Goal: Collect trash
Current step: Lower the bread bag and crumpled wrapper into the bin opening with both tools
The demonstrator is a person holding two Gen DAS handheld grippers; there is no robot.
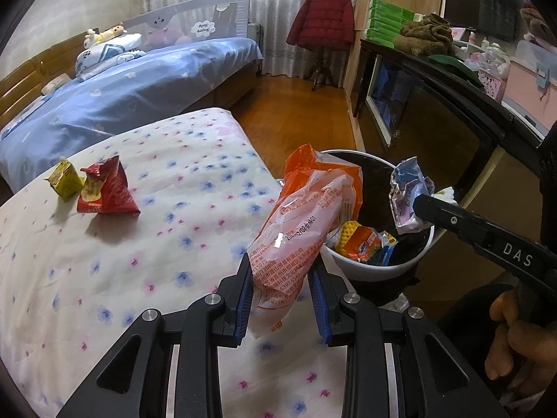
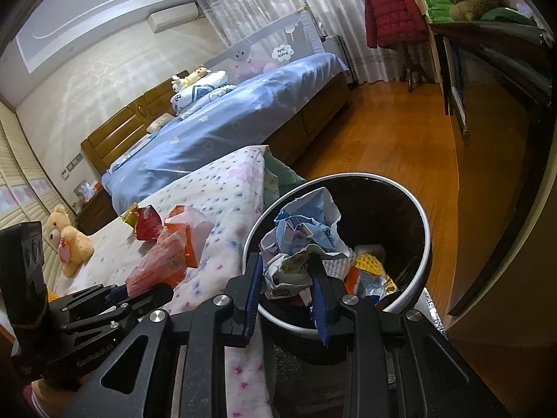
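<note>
The right hand-held gripper (image 2: 285, 278) is clamped on a crumpled blue-and-white paper wrapper (image 2: 303, 233) and hangs over the mouth of the white round bin with the dark inside (image 2: 426, 244), so the dropping step looks to be in hand: its pads need only part. The left hand-held gripper (image 1: 282, 285) is clamped on a translucent orange-and-white plastic bag (image 1: 306, 216), beside the bin's near rim; it likely must swing further over. Well beyond it on the flowered bed (image 1: 104, 278) lie a red crumpled snack packet (image 1: 108, 191) and a small yellow carton (image 1: 64, 183).
</note>
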